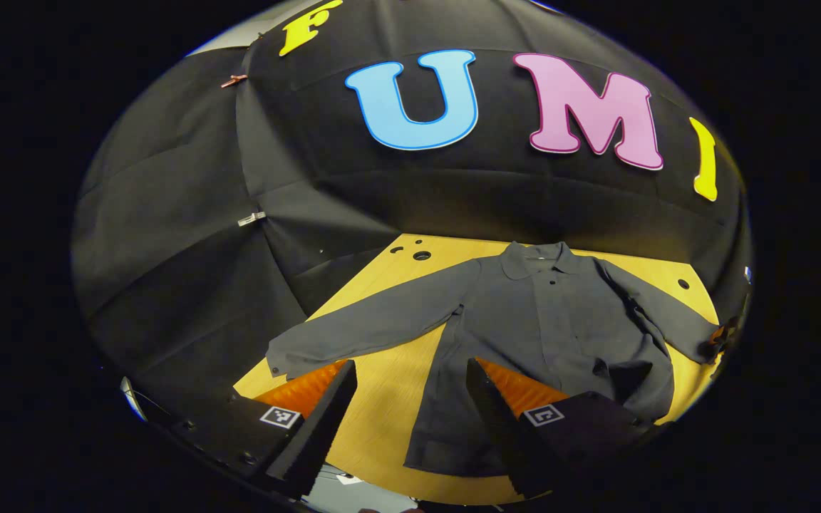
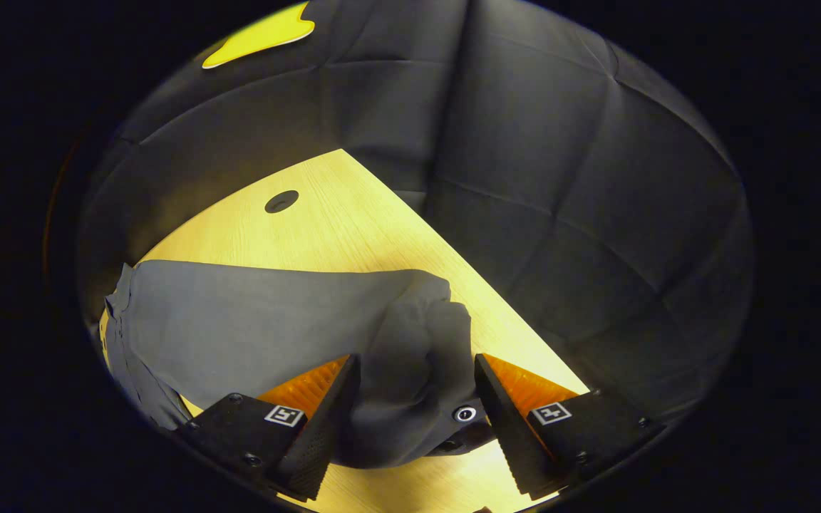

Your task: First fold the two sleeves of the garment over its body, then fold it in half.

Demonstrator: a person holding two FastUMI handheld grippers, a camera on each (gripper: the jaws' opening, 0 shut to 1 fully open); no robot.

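A dark grey button-up jacket (image 1: 553, 320) lies face up on the wooden table (image 1: 396, 377), collar toward the far wall and both sleeves spread outward. Its left sleeve (image 1: 375, 320) stretches toward my left gripper (image 1: 410, 420), which hovers open above the table near the jacket's lower hem with nothing between its fingers. The right sleeve (image 2: 261, 313) lies across the table in the right gripper view. Its bunched cuff (image 2: 417, 377), with a button, sits between the fingers of my right gripper (image 2: 414, 420), which stand wide apart. That gripper (image 1: 720, 335) also appears small at the far sleeve end.
The table has round holes near its far edge (image 1: 422, 255) (image 2: 281, 201). Black cloth walls close in right behind the table and on both sides. Bare wood shows between the left sleeve and the jacket's body.
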